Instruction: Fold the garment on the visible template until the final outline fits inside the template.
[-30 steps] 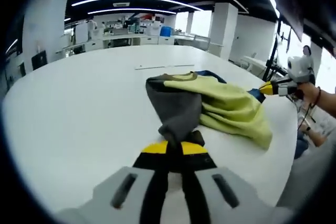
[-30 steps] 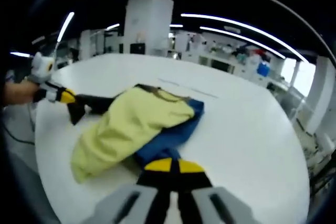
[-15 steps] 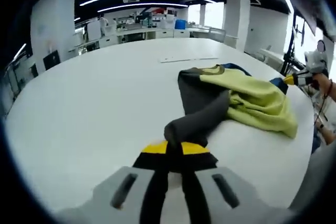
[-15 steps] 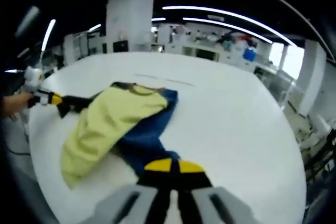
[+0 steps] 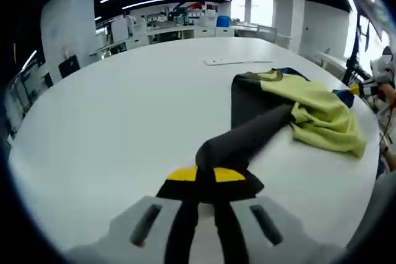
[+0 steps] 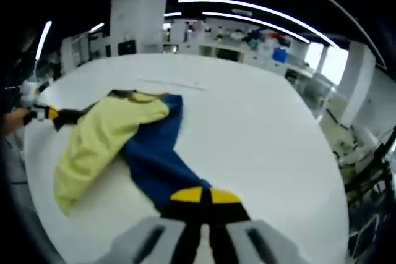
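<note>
In the left gripper view, the left claw (image 5: 207, 176) is clamped on the dark grey sleeve (image 5: 244, 140) of the garment (image 5: 297, 106), which stretches away from its tips, ahead and to the right, over the white table (image 5: 111, 115). Beyond the sleeve lies the yellow-green body (bunched, with a blue edge past it).

In the right gripper view, the right claw (image 6: 201, 196) grips the blue sleeve (image 6: 158, 159), running ahead and left to the yellow-green part. Far left, the other claw holds the dark end. A thin template strip (image 6: 170, 83) lies on the table beyond the garment.
</note>
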A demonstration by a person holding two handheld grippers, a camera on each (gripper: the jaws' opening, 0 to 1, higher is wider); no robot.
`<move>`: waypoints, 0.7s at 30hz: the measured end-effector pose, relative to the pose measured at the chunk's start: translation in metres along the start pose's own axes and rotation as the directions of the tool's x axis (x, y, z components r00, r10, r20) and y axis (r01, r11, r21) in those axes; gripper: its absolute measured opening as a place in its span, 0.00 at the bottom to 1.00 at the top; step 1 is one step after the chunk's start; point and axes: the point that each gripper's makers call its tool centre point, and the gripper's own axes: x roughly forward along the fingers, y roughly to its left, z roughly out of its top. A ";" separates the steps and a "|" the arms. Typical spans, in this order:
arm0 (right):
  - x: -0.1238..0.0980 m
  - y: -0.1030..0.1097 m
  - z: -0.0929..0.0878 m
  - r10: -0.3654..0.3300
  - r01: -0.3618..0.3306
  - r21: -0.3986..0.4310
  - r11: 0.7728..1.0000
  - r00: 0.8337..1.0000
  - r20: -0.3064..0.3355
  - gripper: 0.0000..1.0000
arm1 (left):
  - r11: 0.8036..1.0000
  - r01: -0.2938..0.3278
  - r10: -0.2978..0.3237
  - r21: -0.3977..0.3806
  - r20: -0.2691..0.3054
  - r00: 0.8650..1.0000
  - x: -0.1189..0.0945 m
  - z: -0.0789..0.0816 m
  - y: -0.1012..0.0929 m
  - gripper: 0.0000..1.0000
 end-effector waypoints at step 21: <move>0.020 -0.066 -0.015 -0.071 0.076 0.041 0.996 0.992 -0.104 0.00 | 0.991 -0.102 0.108 0.081 -0.077 0.991 0.010 -0.001 0.068 0.04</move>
